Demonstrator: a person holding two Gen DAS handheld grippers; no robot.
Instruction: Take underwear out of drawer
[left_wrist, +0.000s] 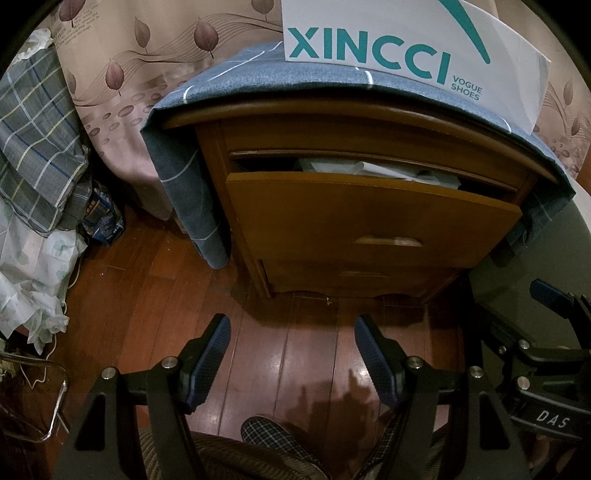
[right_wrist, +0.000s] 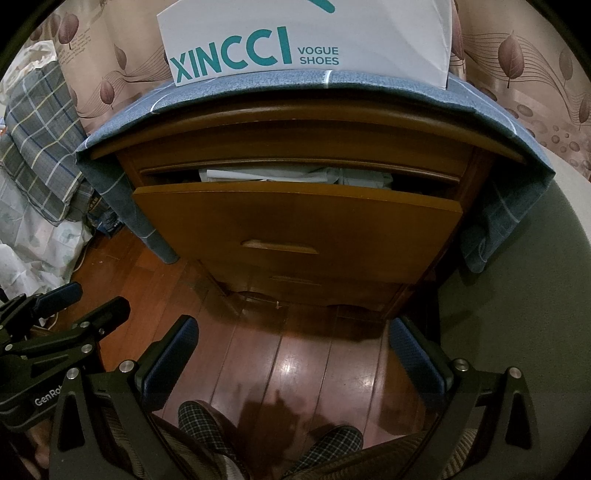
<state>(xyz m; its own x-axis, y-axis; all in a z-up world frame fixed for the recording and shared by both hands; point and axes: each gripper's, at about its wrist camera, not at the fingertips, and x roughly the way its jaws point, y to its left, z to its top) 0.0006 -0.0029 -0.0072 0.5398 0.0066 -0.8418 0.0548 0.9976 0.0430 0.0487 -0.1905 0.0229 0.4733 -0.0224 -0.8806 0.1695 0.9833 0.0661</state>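
A wooden nightstand stands ahead on the floor. Its top drawer (left_wrist: 369, 218) (right_wrist: 295, 221) is pulled partly out. Pale folded cloth (left_wrist: 376, 170) (right_wrist: 295, 172) shows in the gap above the drawer front; I cannot tell which piece is underwear. My left gripper (left_wrist: 291, 332) is open and empty, low above the floor in front of the nightstand. My right gripper (right_wrist: 291, 336) is open and empty too, to the right of the left one. The right gripper also shows in the left wrist view (left_wrist: 546, 332), and the left gripper in the right wrist view (right_wrist: 70, 306).
A white XINCCI shoe box (left_wrist: 406, 44) (right_wrist: 306, 40) sits on a blue cloth (left_wrist: 229, 77) draped over the nightstand. A lower drawer (left_wrist: 362, 275) is shut. Plaid bedding (left_wrist: 37, 140) and bags lie at left. A pale rounded surface (right_wrist: 535, 277) is at right. Slippered feet (right_wrist: 207, 424) stand below.
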